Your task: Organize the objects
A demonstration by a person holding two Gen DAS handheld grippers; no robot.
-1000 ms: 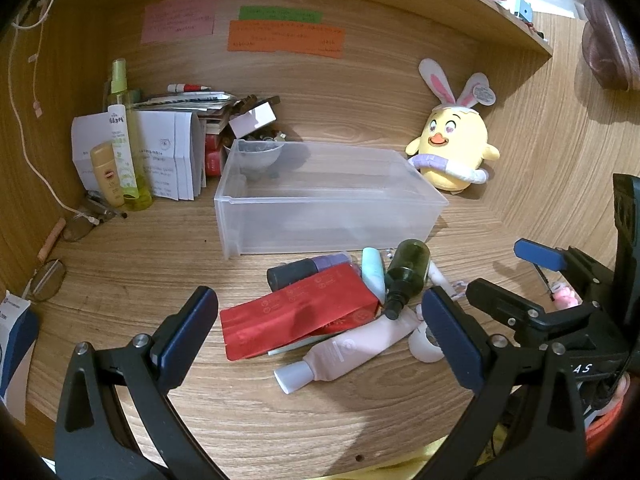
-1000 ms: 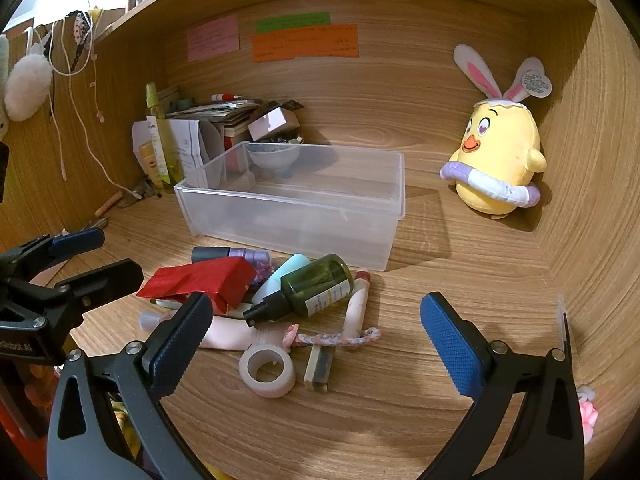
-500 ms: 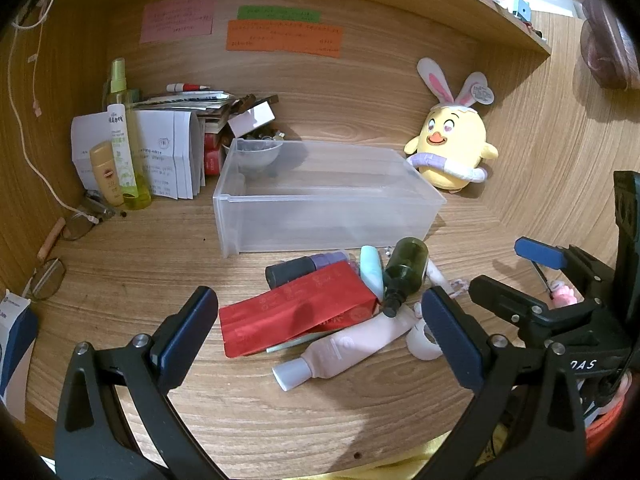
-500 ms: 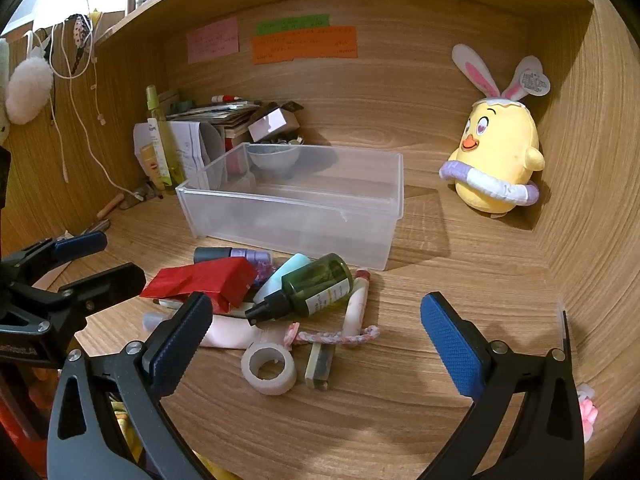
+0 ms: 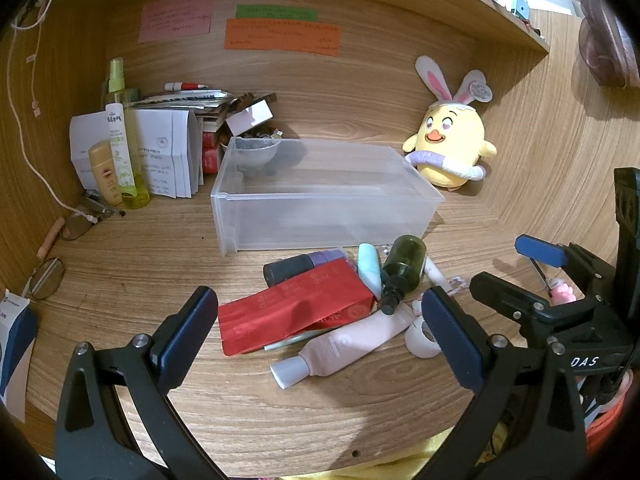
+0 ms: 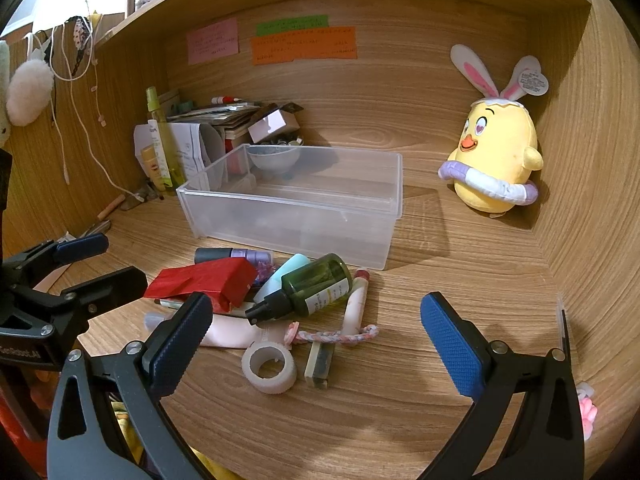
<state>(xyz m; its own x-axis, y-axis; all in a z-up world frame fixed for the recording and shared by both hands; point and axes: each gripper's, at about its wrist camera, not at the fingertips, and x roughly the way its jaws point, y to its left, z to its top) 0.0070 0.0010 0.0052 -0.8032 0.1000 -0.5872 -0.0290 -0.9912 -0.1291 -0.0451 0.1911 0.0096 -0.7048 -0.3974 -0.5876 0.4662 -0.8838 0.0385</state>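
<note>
left gripper [image 5: 318,330]: jaws wide, holding nothing, low centre | right gripper [image 6: 316,338]: spread wide, holding nothing | clutter pile with red pouch [image 5: 296,310] mid-frame, just before clear bin [image 5: 320,208] | plush chick [image 6: 496,164] upper right

A bin [image 5: 326,200] sits mid-desk, with a small bowl [image 5: 258,156] in its back-left corner. Right of it, by the side wall, stands a plush chick [image 5: 450,148]. Left of it, papers [image 5: 160,152] and two bottles [image 5: 120,132] stand before the back wall, with glasses [image 5: 46,274] lying nearer. Just before the bin lies a heap: a flat packet [image 5: 296,312] over a tube [image 5: 348,344], a dropper bottle [image 6: 312,286] to its right, and a tape roll [image 6: 269,366] nearest, just left of a small stick [image 6: 320,362].
</note>
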